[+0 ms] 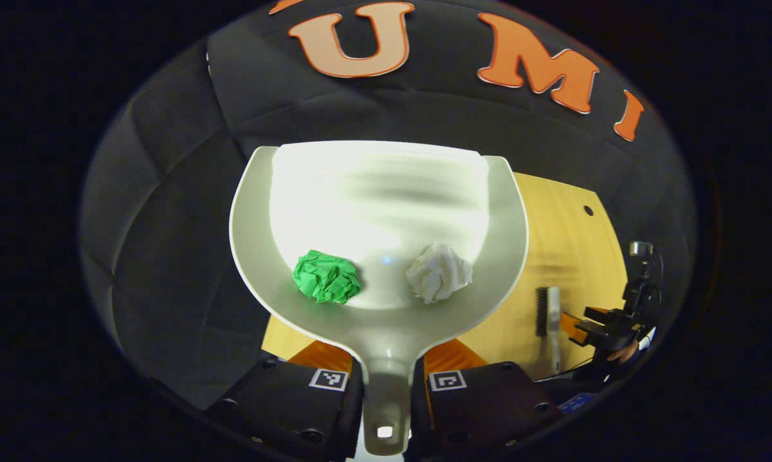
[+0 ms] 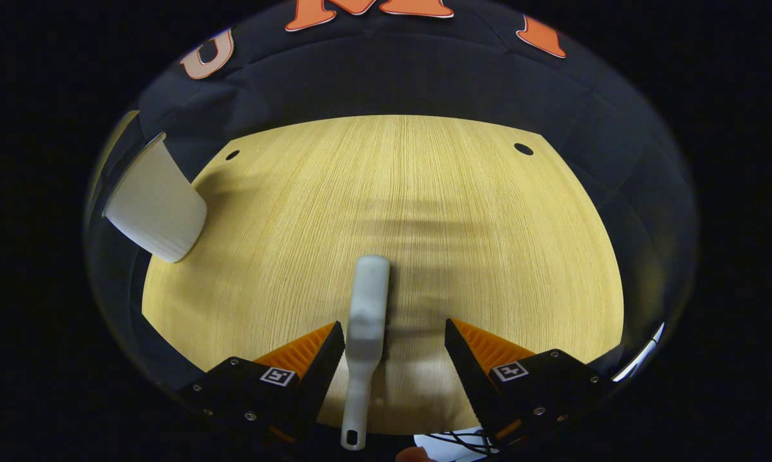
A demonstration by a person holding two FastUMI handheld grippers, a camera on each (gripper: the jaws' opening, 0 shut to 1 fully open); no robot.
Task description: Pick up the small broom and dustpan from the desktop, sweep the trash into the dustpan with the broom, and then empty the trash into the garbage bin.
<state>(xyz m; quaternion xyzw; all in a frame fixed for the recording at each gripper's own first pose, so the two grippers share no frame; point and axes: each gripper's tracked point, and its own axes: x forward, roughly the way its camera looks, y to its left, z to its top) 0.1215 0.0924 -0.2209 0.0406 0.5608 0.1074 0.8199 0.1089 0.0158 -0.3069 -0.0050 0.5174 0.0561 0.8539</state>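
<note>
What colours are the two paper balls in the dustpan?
One ball is green, the other white; the left gripper view shows them best.

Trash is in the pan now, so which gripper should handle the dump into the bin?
Left. The left gripper is shut on the dustpan handle, with the green wad and white wad inside. The right gripper is open around the broom on the desk.

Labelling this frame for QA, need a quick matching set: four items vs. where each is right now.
Items:
1. green paper ball
2. white paper ball
3. broom
4. dustpan

Places:
A. lying on the desktop between open fingers
B. handle clamped by the left gripper
C. in the pan, left side
D. in the pan, right side

Pairs: 1-C, 2-D, 3-A, 4-B
</note>
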